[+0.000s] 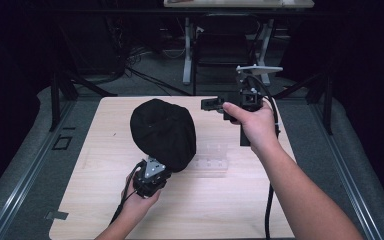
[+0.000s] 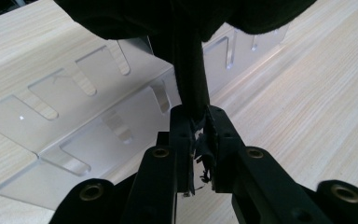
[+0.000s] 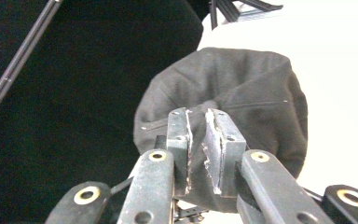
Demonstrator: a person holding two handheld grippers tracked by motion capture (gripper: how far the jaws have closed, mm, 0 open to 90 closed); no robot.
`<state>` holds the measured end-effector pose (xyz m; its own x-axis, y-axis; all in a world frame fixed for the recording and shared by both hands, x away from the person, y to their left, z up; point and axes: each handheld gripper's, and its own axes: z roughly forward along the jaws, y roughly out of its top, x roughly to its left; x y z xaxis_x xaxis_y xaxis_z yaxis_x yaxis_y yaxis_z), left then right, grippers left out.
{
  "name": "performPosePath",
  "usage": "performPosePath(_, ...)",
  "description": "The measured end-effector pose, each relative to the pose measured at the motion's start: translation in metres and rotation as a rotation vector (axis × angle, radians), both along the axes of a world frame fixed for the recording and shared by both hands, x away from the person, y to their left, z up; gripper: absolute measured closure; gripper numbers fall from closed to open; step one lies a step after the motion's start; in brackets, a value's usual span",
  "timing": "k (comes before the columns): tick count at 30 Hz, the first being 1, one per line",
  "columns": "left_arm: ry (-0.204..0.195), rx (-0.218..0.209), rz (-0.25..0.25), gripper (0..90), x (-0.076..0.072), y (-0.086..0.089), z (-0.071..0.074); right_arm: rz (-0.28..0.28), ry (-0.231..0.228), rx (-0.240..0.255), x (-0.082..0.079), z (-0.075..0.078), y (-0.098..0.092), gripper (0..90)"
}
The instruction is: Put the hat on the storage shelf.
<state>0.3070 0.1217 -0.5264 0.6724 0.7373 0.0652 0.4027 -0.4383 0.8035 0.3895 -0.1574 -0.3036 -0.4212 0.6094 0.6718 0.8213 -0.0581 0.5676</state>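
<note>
Surroundings: dark room with black frame bars around a pale wooden tabletop (image 1: 220,210); desk legs and cables show on the floor beyond its far edge.
Surface: light wood grain, bare on the near side between the person's forearms.
Black cloth: a rounded, floppy black fabric cap (image 1: 164,132) bulges over the left-centre of the table, lifted at its near edge.
Clear rack: a transparent acrylic slotted stand (image 1: 211,159) lies on the table just right of the cap; in the left gripper view (image 2: 74,135) it sits directly under and behind the hanging fabric, its slots showing through.
In the way: the cap hangs over part of the stand and covers its far end in the left gripper view.
Left gripper (image 2: 198,154): held low in the left hand (image 1: 140,197) at the near edge of the cap; its black jaws are pressed together on a narrow fold of the cap's fabric, with frayed threads between the pads.
Right gripper (image 3: 205,149): raised in the right hand (image 1: 257,125) at the far right of the table, well apart from the cap; its jaws stand close together with a thin gap, nothing gripped between them, the cap visible beyond.
</note>
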Motion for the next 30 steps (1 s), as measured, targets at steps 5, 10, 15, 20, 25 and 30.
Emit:
performPosePath(5, 0.001, 0.010, 0.003, 78.2, -0.001, 0.003, -0.002, -0.014, -0.021, -0.045, -0.005, -0.006, -0.005, 78.6)
performPosePath(10, 0.002, 0.020, 0.011, 72.7, -0.002, 0.005, -0.001, -0.021, -0.036, -0.092, -0.010, -0.013, -0.006, 78.2)
performPosePath(15, 0.001, 0.016, 0.016, 61.9, -0.004, 0.011, 0.000, -0.025, -0.052, -0.129, -0.015, -0.022, -0.010, 77.3)
performPosePath(20, 0.003, -0.020, 0.020, 54.6, -0.009, 0.019, 0.002, -0.030, -0.066, -0.187, -0.022, -0.037, -0.015, 75.0)
performPosePath(25, -0.001, -0.024, 0.016, 48.5, -0.014, 0.025, 0.004, -0.048, -0.099, -0.225, -0.030, -0.054, -0.022, 70.4)
performPosePath(30, -0.003, -0.034, 0.017, 46.1, -0.019, 0.034, 0.005, -0.066, -0.145, -0.275, -0.041, -0.072, -0.029, 65.7)
